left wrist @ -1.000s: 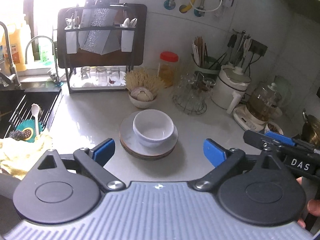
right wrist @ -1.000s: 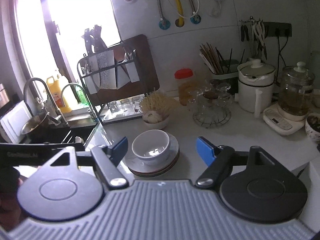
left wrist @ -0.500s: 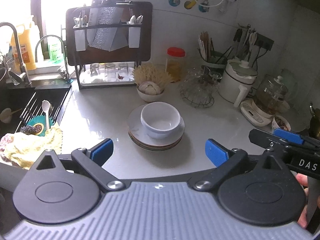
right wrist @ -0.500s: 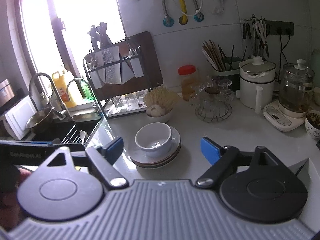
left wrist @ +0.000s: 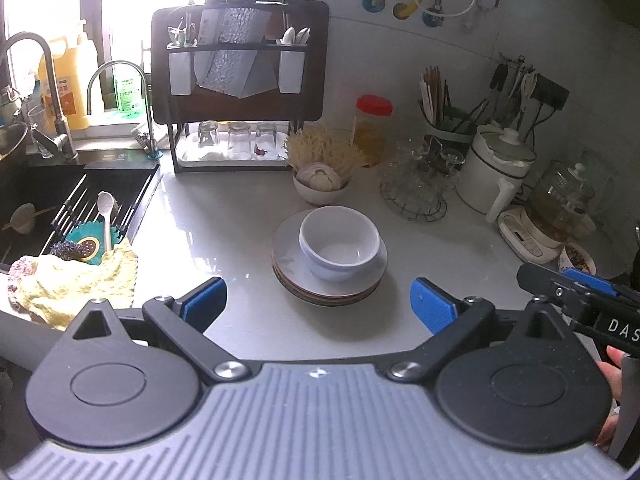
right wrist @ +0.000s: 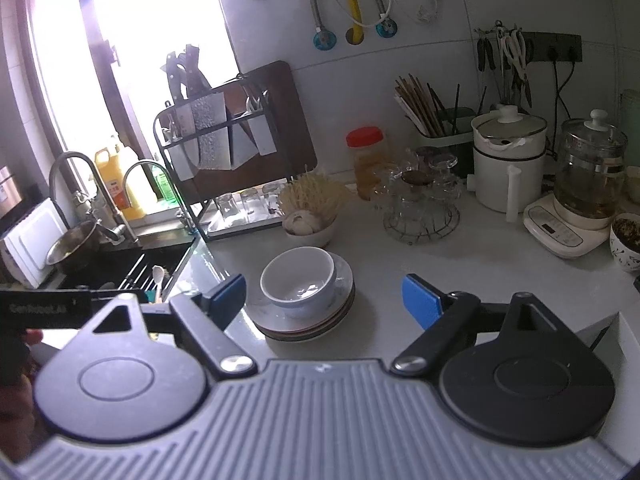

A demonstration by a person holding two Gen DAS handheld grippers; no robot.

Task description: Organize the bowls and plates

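A white bowl (left wrist: 339, 247) sits on a stack of plates (left wrist: 296, 280) in the middle of the white counter. It also shows in the right wrist view (right wrist: 298, 280), on the same plates (right wrist: 344, 304). My left gripper (left wrist: 318, 306) is open and empty, held back from the stack and above the counter. My right gripper (right wrist: 324, 300) is open and empty too, near the stack's front. Part of the right gripper also shows at the right edge of the left wrist view.
A sink (left wrist: 48, 208) with a yellow cloth (left wrist: 72, 284) lies left. A dish rack (left wrist: 240, 92) with glasses stands behind. A small bowl of garlic (left wrist: 320, 188), a wire glass holder (left wrist: 416, 196), a white pot (left wrist: 496, 168) and a glass kettle (left wrist: 560, 208) crowd the back right.
Both grippers have pulled back and risen a little from the stack, so the bowl and plates look farther off. Both stay open. The bowl and plates have not moved.
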